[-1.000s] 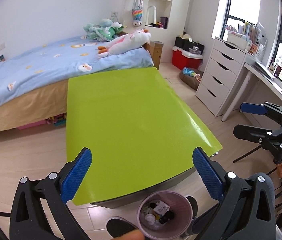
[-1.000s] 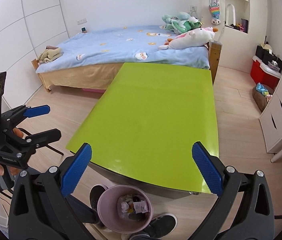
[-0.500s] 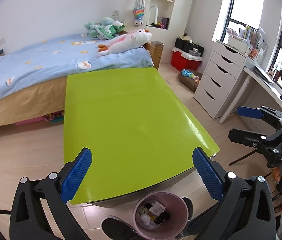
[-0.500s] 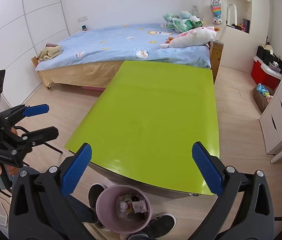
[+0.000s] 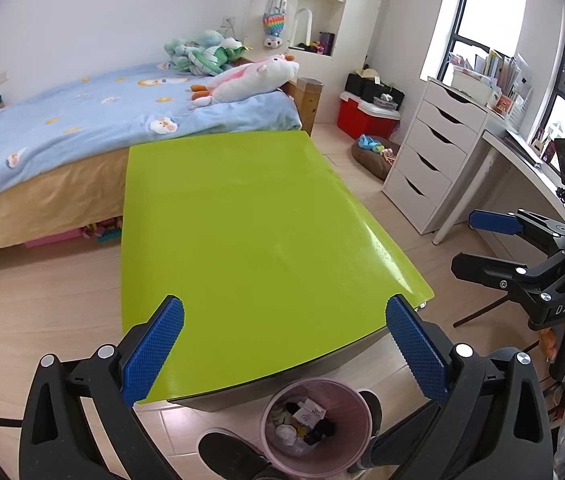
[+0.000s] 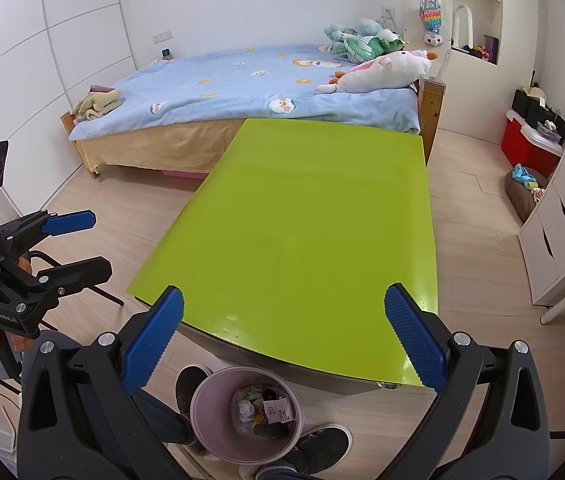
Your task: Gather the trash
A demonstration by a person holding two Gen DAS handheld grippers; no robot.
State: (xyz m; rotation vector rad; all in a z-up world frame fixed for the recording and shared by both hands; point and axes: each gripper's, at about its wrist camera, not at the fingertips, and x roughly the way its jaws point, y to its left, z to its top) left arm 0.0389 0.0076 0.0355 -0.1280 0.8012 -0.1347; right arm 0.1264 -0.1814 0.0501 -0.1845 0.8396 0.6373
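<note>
Seen from the left wrist, the left hand-held gripper (image 5: 284,330) has its blue pads spread wide with nothing between them, above the near edge of the green worktop (image 5: 250,232). The pink trash bin (image 5: 316,426) stands on the floor at 6 o'clock, holding scraps, beside a dark shoe (image 5: 234,454). Only this view shows the window desk (image 5: 522,160) at 2 o'clock. The right wrist view alone shows folded cloth (image 6: 96,104) at 10 o'clock on the bed (image 6: 242,84); the right hand-held gripper (image 6: 282,328) is likewise spread and empty.
</note>
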